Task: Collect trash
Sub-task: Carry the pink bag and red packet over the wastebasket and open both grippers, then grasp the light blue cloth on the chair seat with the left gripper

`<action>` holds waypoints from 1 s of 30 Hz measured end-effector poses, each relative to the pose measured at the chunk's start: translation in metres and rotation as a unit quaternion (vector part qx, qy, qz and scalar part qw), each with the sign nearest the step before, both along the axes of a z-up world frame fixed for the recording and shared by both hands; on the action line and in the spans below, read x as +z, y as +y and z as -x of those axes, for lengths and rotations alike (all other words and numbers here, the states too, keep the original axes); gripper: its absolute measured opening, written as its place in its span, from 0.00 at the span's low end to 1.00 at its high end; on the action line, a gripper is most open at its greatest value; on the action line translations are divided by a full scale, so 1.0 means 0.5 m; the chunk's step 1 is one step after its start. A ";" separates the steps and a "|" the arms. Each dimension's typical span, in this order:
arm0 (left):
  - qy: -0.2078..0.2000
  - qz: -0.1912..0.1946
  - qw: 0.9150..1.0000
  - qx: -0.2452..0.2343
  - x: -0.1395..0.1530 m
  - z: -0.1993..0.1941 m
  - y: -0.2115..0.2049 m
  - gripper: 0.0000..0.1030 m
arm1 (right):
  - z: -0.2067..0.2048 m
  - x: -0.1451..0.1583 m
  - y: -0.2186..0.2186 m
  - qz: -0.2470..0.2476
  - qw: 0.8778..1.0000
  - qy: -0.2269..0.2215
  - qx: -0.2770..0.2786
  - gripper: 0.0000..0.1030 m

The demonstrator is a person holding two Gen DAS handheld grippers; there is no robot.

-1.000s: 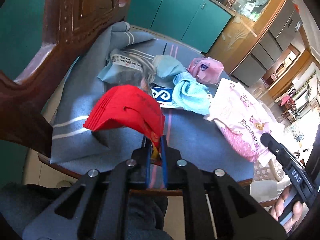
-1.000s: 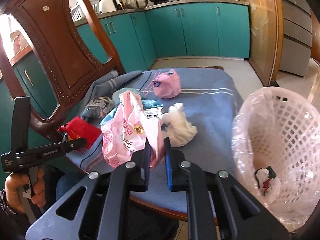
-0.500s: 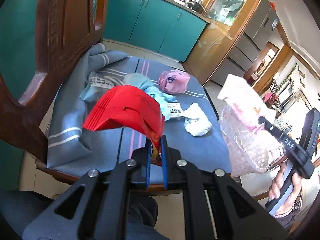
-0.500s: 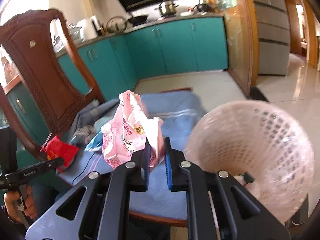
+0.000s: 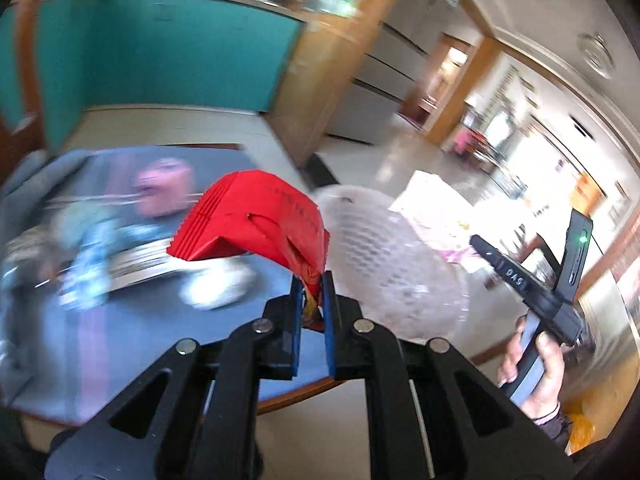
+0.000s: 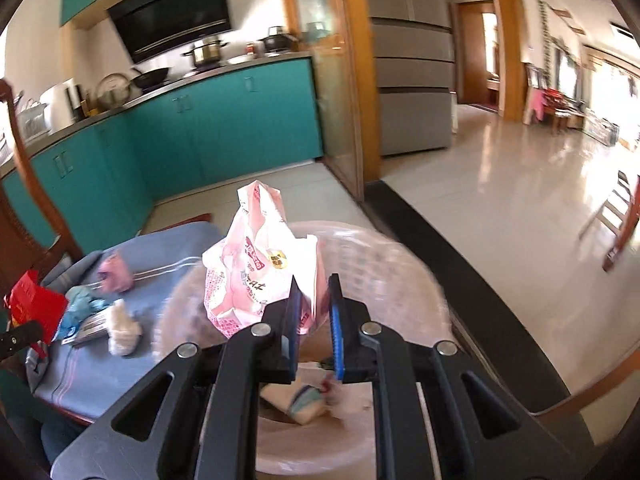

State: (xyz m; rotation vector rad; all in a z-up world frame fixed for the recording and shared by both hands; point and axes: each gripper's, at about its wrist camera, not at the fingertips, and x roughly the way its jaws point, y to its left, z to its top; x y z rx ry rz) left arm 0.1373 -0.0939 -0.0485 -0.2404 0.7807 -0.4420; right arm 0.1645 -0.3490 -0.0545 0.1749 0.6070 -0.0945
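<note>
My left gripper [image 5: 312, 284] is shut on a red folded wrapper [image 5: 252, 220], held above the blue-covered seat [image 5: 160, 320] just left of the pink mesh trash basket [image 5: 384, 264]. My right gripper [image 6: 314, 292] is shut on a pink and white plastic bag [image 6: 256, 272], which hangs over the open basket [image 6: 384, 272]. Some wrappers [image 6: 296, 400] lie at the basket's bottom. The right gripper's body [image 5: 532, 292] and the hand [image 5: 536, 364] holding it show at the right of the left wrist view. The red wrapper [image 6: 34, 304] shows at the left edge of the right wrist view.
On the blue cloth lie a pink bag [image 6: 116, 276], a light blue rag [image 6: 82, 308], a white crumpled tissue [image 6: 122, 326] and a flat packet [image 6: 90, 326]. A carved wooden chair back [image 6: 24, 200] rises at left. Teal cabinets [image 6: 220, 128] and tiled floor [image 6: 500, 208] lie beyond.
Both grippers swung right from over the seat toward the basket. The pink bag now hangs above the basket opening, and the red wrapper has come up beside its rim.
</note>
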 end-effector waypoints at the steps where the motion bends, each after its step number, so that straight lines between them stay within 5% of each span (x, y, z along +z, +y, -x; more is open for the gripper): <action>1: 0.005 0.000 1.000 -0.016 -0.004 -0.012 -0.032 0.11 | 0.004 0.001 -0.011 -0.002 1.000 0.000 -0.004 0.13; 7: 0.051 -0.017 0.993 -0.105 -0.066 -0.075 -0.206 0.12 | 0.031 -0.010 -0.061 -0.004 1.000 0.006 -0.023 0.13; 9: 0.066 -0.020 0.991 -0.118 -0.086 -0.081 -0.230 0.28 | 0.033 -0.019 -0.069 -0.009 1.000 0.012 -0.023 0.13; 11: 0.063 -0.016 0.992 -0.109 -0.091 -0.080 -0.226 0.60 | 0.032 -0.024 -0.067 -0.010 1.000 0.014 -0.020 0.13; 14: 0.045 -0.022 0.995 -0.088 -0.082 -0.064 -0.204 0.66 | 0.025 -0.034 -0.061 -0.015 1.000 0.019 -0.012 0.13; 20: 0.025 -0.041 0.999 -0.002 -0.061 -0.048 -0.089 0.71 | 0.003 -0.045 -0.037 -0.024 0.999 0.029 0.003 0.14; 22: 0.016 -0.054 0.998 0.031 -0.054 -0.038 -0.043 0.72 | 0.000 -0.045 -0.030 -0.023 0.999 0.031 0.002 0.27; 25: 0.000 -0.089 0.991 0.098 -0.042 -0.027 0.059 0.75 | 0.001 -0.040 -0.027 -0.019 1.000 0.024 -0.002 0.54; 30: 0.008 -0.118 0.973 0.200 -0.030 -0.021 0.207 0.76 | -0.007 -0.028 0.001 -0.023 0.999 0.017 0.017 0.58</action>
